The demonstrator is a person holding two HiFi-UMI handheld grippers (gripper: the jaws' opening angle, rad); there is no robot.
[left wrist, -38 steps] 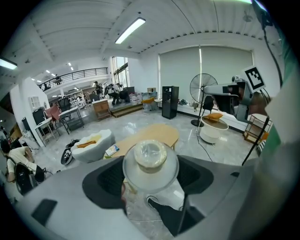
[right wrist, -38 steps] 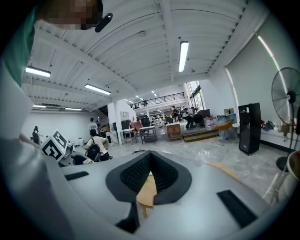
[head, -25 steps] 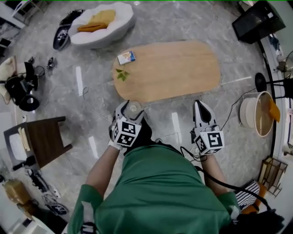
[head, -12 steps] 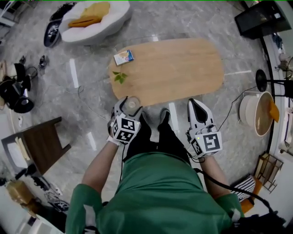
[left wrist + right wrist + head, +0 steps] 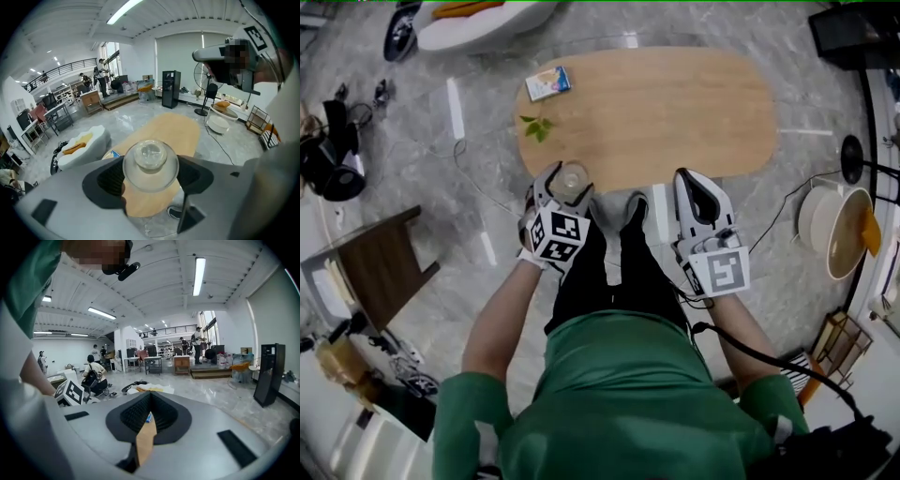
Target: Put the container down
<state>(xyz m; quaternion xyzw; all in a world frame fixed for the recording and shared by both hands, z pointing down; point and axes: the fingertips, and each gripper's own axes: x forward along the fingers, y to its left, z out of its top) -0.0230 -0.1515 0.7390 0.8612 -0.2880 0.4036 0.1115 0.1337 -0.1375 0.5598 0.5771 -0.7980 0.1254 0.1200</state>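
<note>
Between the pads of the left claw [image 5: 151, 177], parted to its width and clamped on its sides: clear round container [image 5: 150, 161], seemingly upright, over the bench's [image 5: 675, 112] near edge. Right claw [image 5: 148, 420] all but closed, empty. Farther along the wood: green leaves [image 5: 536, 127], small box [image 5: 548, 82].

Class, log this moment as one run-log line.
left tongs: shut on clear container | right tongs: shut, empty | container: held at near edge of wooden table, not set down
</note>
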